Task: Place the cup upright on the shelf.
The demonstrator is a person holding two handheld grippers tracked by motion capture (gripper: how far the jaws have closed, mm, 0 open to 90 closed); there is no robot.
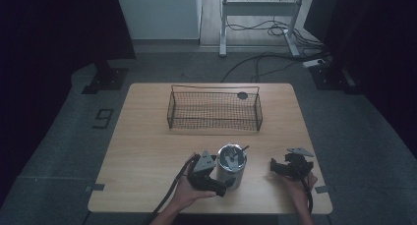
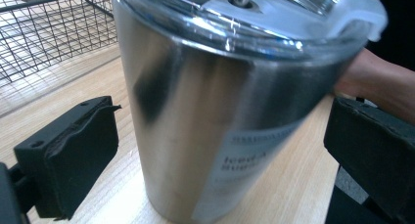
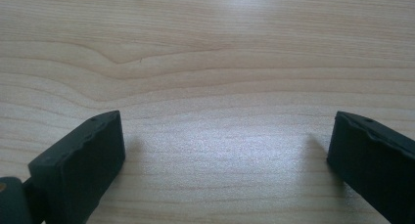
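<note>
Where the person's forearms come in at the near edge of the pale wooden table (image 1: 147, 151), the left gripper (image 1: 221, 185) sits against the tall brushed-steel tumbler with a clear plastic lid (image 1: 231, 166), which stands upright on the table close to the near edge, a little right of its middle. In the left gripper view the tumbler (image 2: 205, 116) stands between the two black jaws; the jaws are spread wide, with a clear gap of wood showing between the left pad and the steel wall, and the right pad lies beside the wall, though whether it touches cannot be told. A pale printed label wraps the tumbler's lower side, and a thin stem rises through the lid. The right gripper (image 1: 290, 167) rests low over the table, well apart from the tumbler on its right; in the right gripper view its jaws stand wide apart with bare wood grain (image 3: 215, 87) between them. Farther back, across the middle of the table, sits a long black wire-mesh basket (image 1: 215, 118), with a small dark round disc (image 1: 242, 95) just behind its far right rim
</note>
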